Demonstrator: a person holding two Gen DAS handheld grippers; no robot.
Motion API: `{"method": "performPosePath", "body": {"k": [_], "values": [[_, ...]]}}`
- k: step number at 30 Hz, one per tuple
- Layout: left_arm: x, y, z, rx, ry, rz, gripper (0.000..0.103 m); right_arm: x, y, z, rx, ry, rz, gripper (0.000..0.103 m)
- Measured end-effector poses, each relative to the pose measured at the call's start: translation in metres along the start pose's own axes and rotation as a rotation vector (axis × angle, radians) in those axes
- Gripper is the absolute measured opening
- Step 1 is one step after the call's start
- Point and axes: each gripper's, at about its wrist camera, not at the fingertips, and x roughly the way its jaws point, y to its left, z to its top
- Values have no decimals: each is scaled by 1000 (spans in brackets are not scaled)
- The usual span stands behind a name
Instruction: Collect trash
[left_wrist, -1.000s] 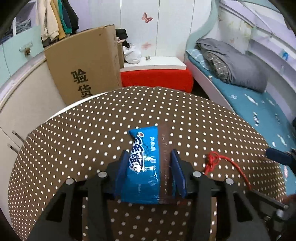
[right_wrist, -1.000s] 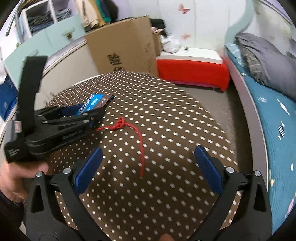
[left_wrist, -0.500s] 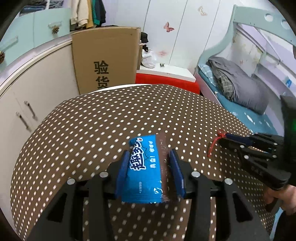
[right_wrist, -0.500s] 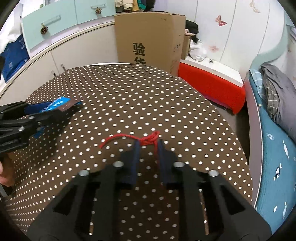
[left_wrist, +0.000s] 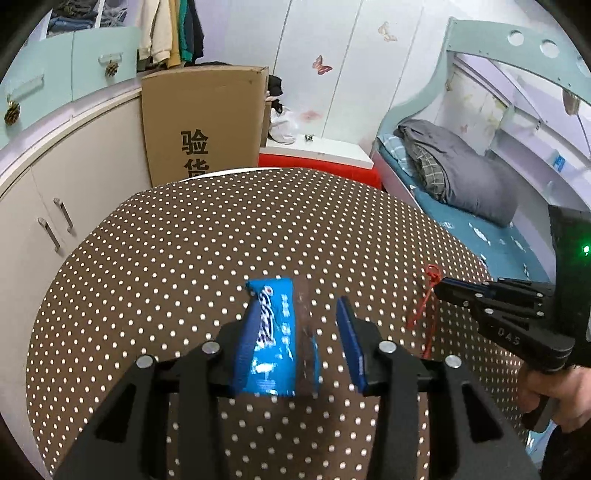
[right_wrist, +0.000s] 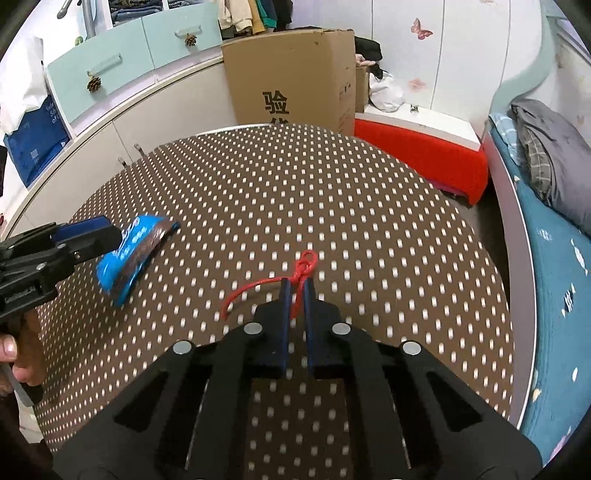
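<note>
Through the left wrist camera I see my left gripper with its jaws standing narrow and the blue snack wrapper between them. The wrapper lies against the left pad; a clear gap shows between it and the right pad, so I cannot tell how firmly it is clamped. It sits over the middle of the brown polka-dot tabletop, nearer the near edge. Toward the right edge of the tabletop my right gripper comes in from the side, its tips closed on the red string, which hangs down from them in a loose line. A hand grips its handle at the lower right. Behind the far edge stand a cardboard box and a red bench; a bed runs along the right.

Through the right wrist camera my right gripper has just snapped closed, and its jaws now pinch the red string just below its knot. The knot pokes up past the tips and a loop of string curves out to the left over the tabletop. This is around the middle of the tabletop. Near the left edge the left gripper carries the blue snack wrapper, which looks lifted clear of the cloth and tilted. The cardboard box stands past the far edge.
</note>
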Motion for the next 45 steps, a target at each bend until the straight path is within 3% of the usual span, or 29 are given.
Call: {"method": "performPosePath", "body": {"k": [2, 4, 7, 8, 9, 10, 11, 13, 14, 17, 20, 27, 28, 29, 35, 37, 38, 39, 40, 45], "values": [[0, 0, -4, 11, -2, 39, 68, 0, -1, -5, 15, 12, -6, 8], [2, 5, -5, 8, -5, 61, 77, 1, -5, -8, 38, 20, 0, 8], [18, 11, -5, 11, 39, 88, 77, 0, -10, -10, 67, 16, 1, 11], [25, 13, -5, 10, 55, 95, 77, -1, -13, -11, 71, 12, 3, 16], [29, 15, -5, 8, 68, 91, 77, -2, -13, -10, 73, 5, -2, 27], [35, 16, -6, 2, 89, 89, 73, -3, -14, -8, 70, -1, -6, 34], [34, 15, -4, 8, 83, 92, 63, -4, -14, -8, 64, -10, -9, 49], [35, 12, -1, 13, 88, 71, 46, -1, -12, -5, 59, -13, -13, 50], [35, 10, 0, 15, 91, 67, 44, 1, -12, -2, 57, -12, -13, 50], [33, 5, 1, 15, 88, 52, 40, 11, -5, 3, 26, 4, -14, 23], [29, 0, -3, 6, 83, 38, 39, 13, -2, 3, 15, -5, 1, 7], [4, -20, -10, 12, 39, 5, 36, -25, -13, -3, 54, -99, 16, 5], [0, -25, -9, 12, 35, -8, 17, -35, -17, -4, 58, -117, 12, 5], [-3, -28, -8, 9, 34, -21, 15, -45, -22, -5, 63, -133, 8, 5], [-11, -56, -4, 45, 22, -26, 16, -75, -46, -15, 89, -145, -1, 5], [-11, -58, -7, 46, 32, -30, 22, -70, -51, -20, 106, -118, 0, 7], [-9, -58, -9, 51, 47, -20, 38, -64, -50, -23, 108, -103, 3, 19], [-7, -59, -10, 51, 51, -1, 51, -60, -47, -24, 104, -104, 4, 48], [-6, -58, -13, 45, 49, 29, 70, -56, -44, -26, 94, -109, 4, 60], [16, -50, -14, -44, 86, 46, 80, -28, -22, -18, 35, -69, 28, 61]]}}
